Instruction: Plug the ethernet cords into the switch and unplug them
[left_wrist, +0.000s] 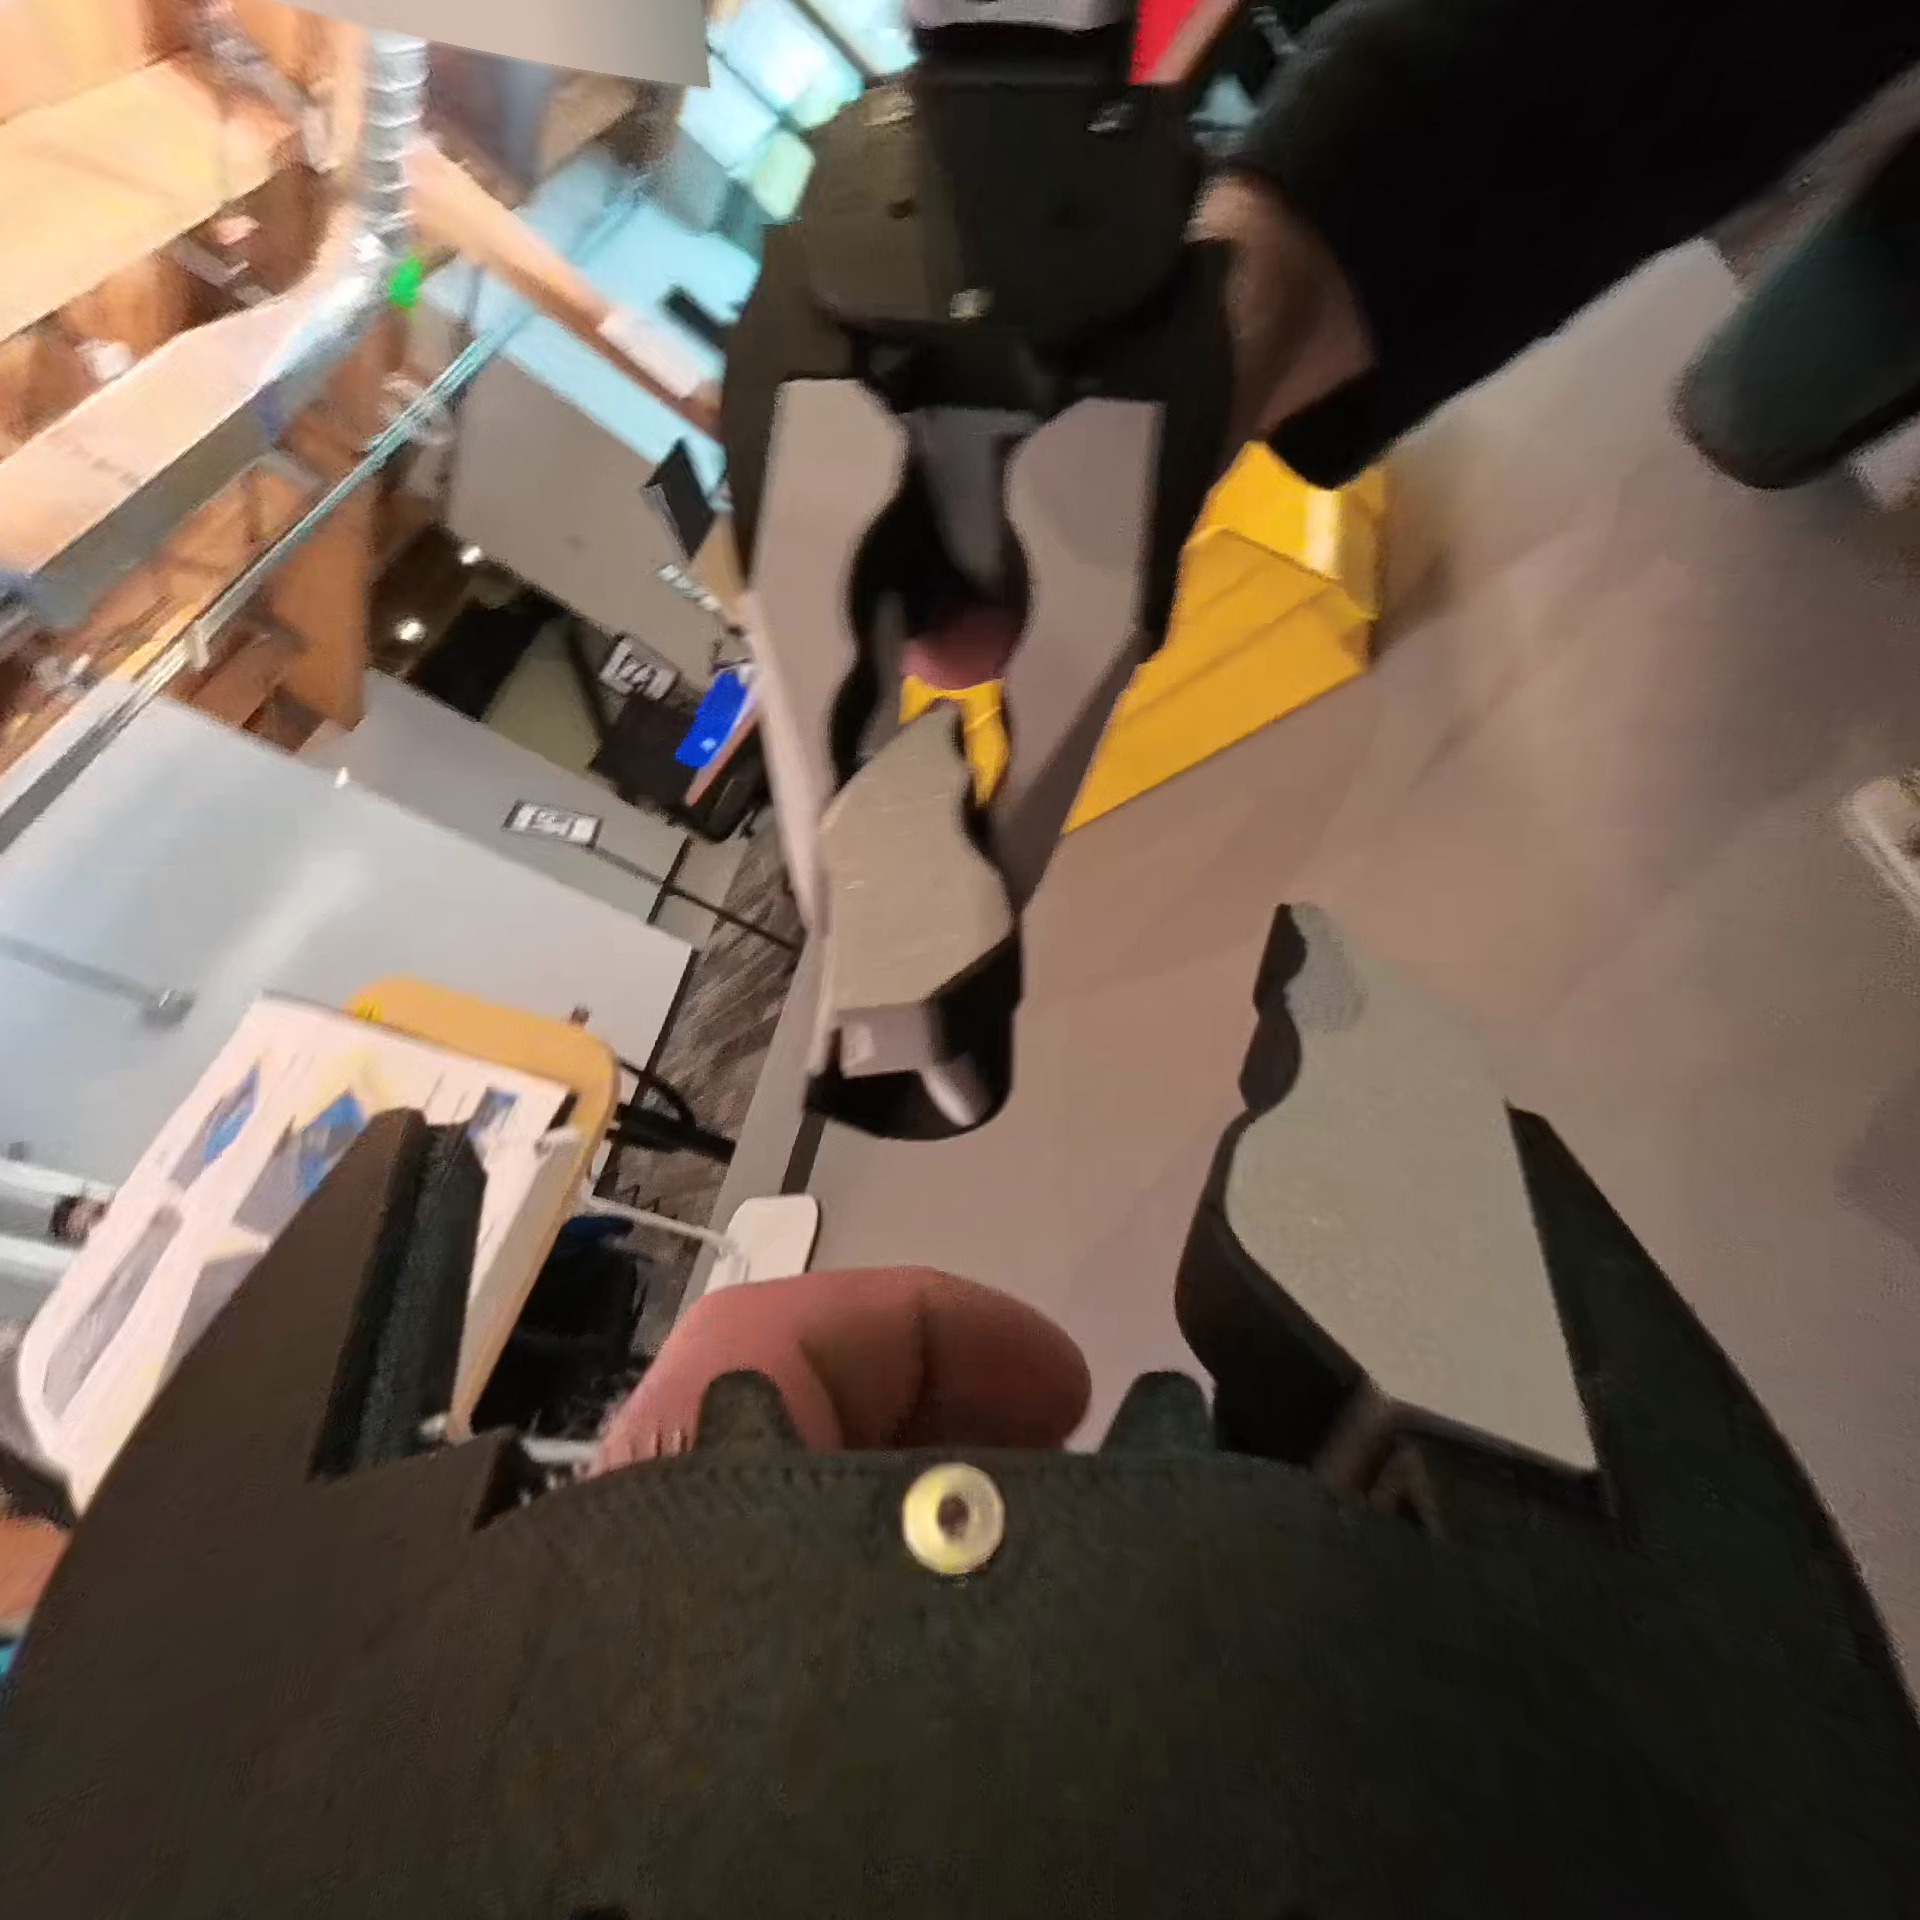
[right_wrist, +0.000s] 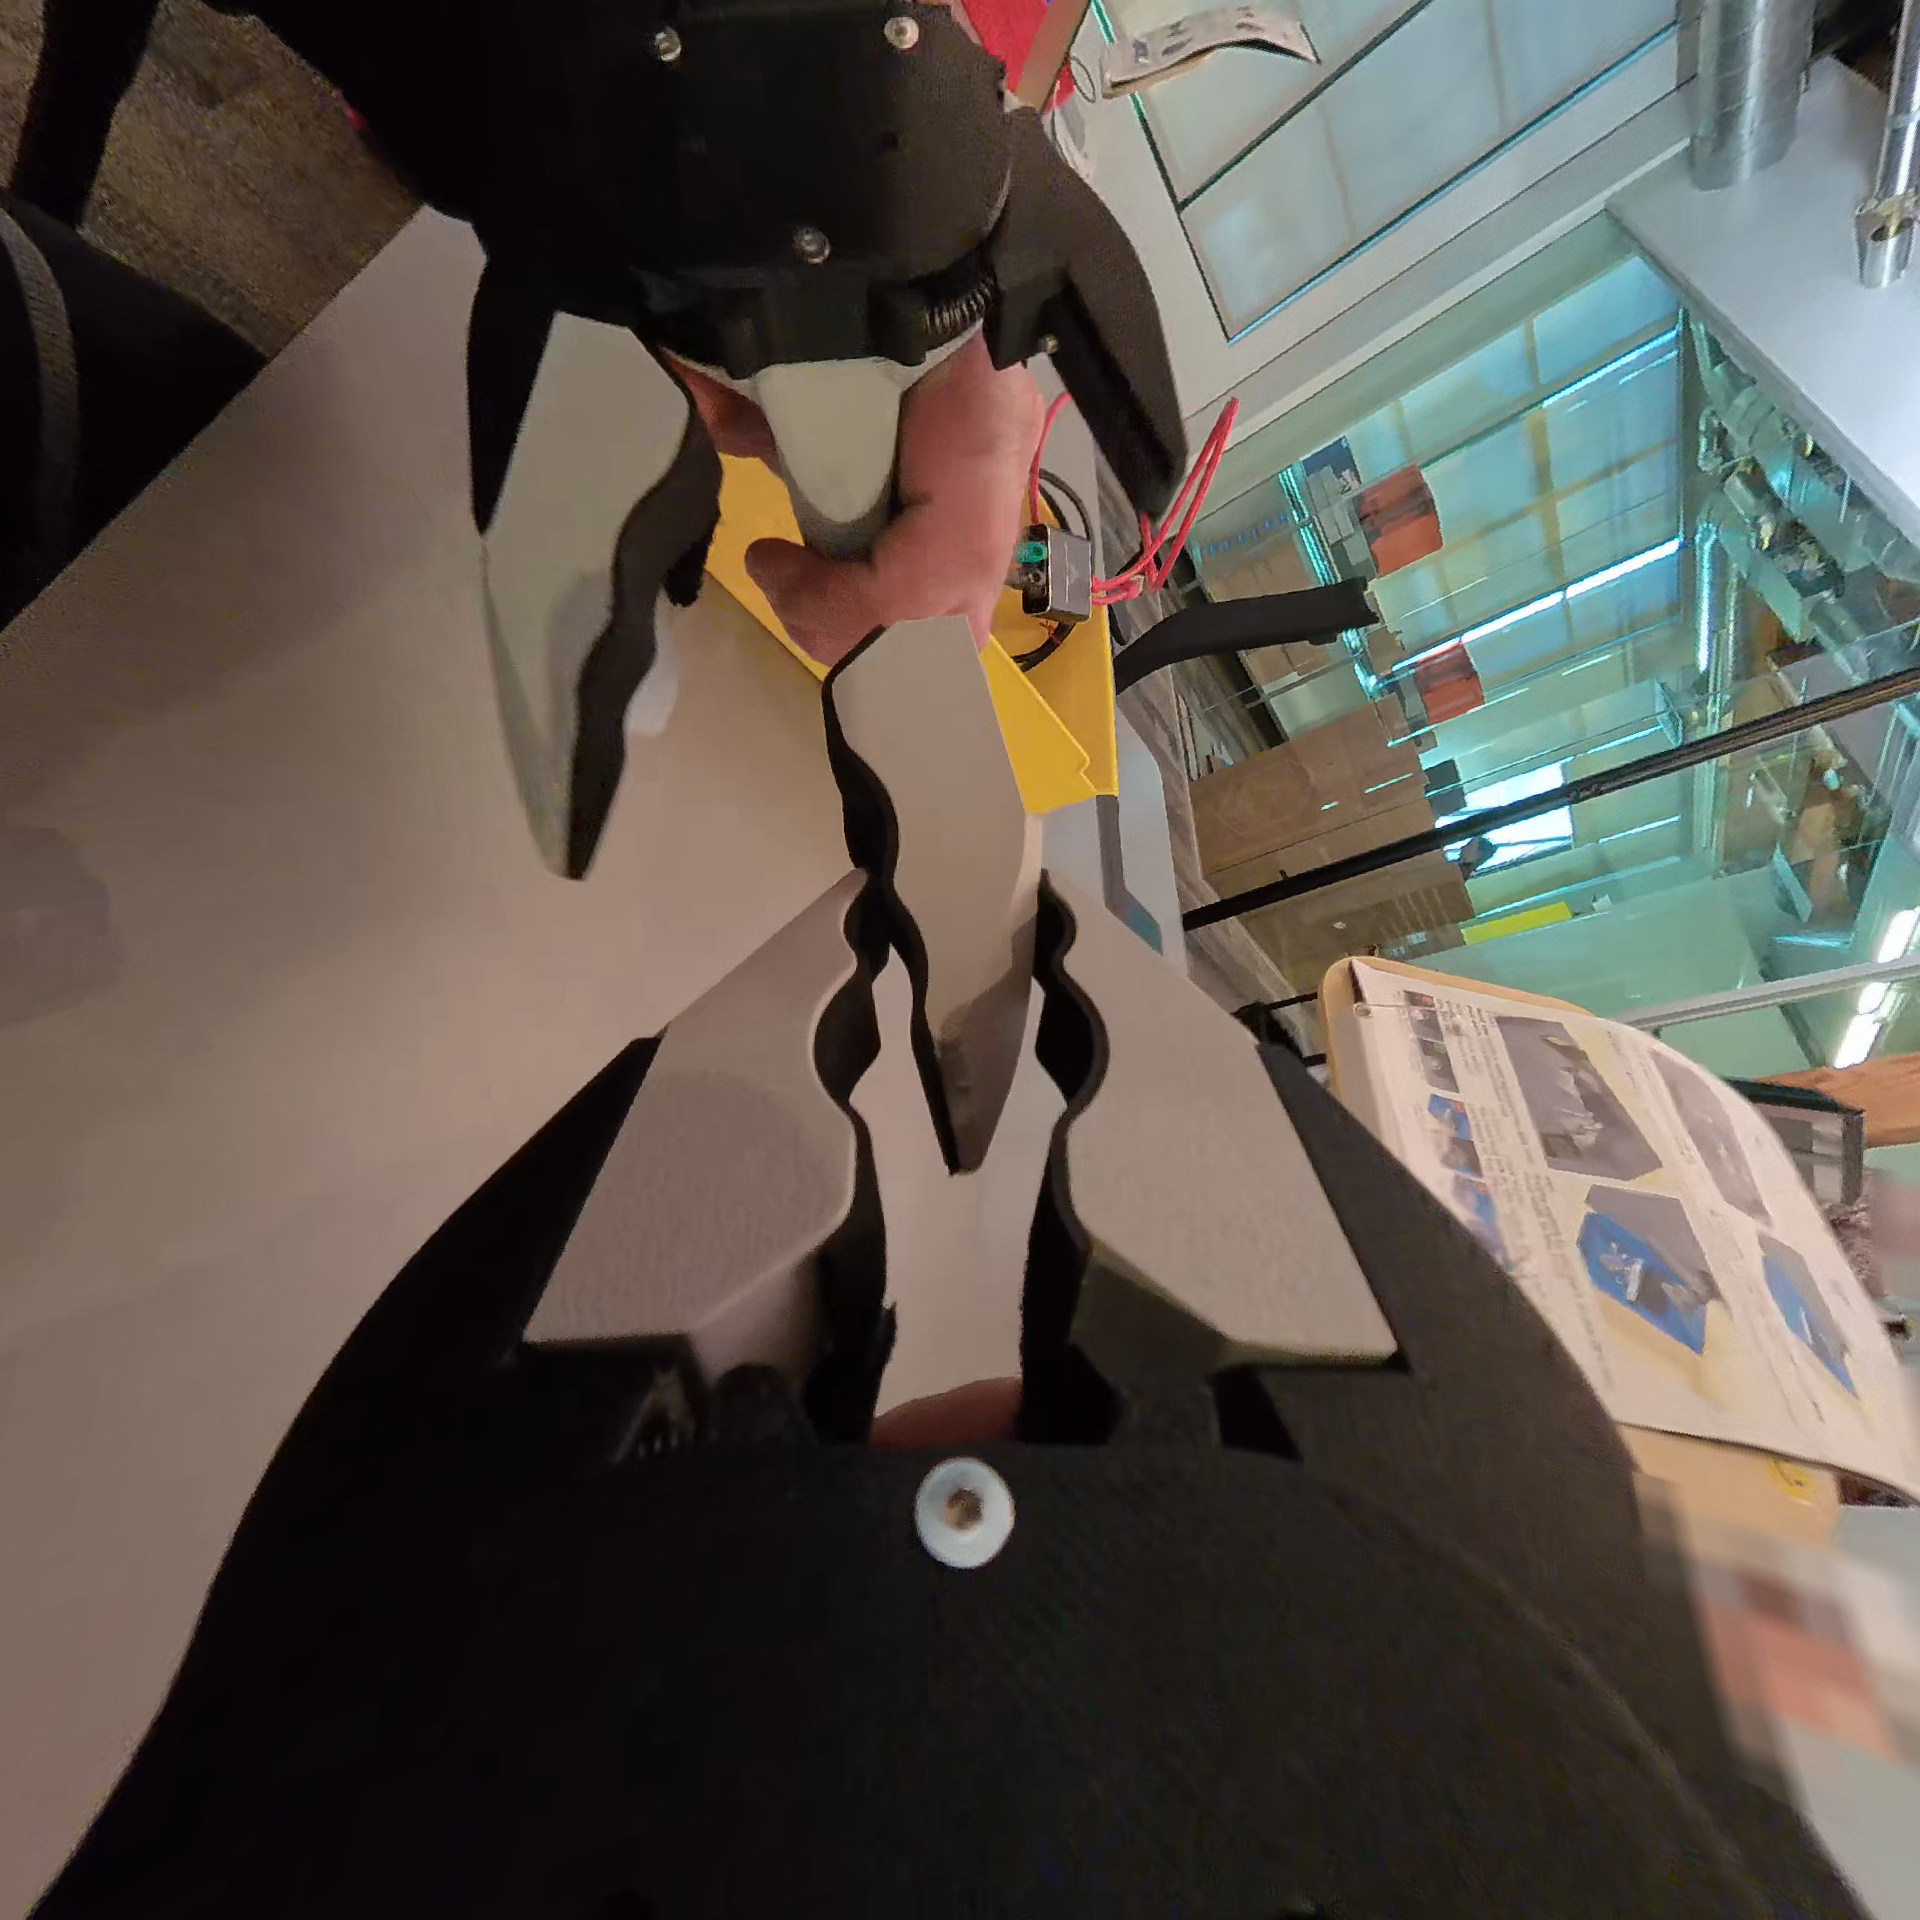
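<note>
Both grippers face each other over a pale table (right_wrist: 260, 935). My right gripper (right_wrist: 951, 894) is partly open. One grey finger (right_wrist: 935, 883) of my left gripper lies between its jaws with a gap on each side. My left gripper (left_wrist: 852, 1039) is wide open and empty; the right gripper (left_wrist: 966, 727) shows blurred ahead of it. Behind them a small silver box with a green light (right_wrist: 1060, 571) sits on a yellow block (right_wrist: 1049, 727), which also shows in the left wrist view (left_wrist: 1247, 623). Thin red cords (right_wrist: 1174, 499) and a black cable run from the box.
A hand (right_wrist: 935, 540) holds the left gripper's white handle. A board with printed pictures (right_wrist: 1610, 1195) stands off the table's edge, also in the left wrist view (left_wrist: 312, 1143). A dark round thing (left_wrist: 1808, 343) and a small white pad (left_wrist: 769, 1236) lie on the table.
</note>
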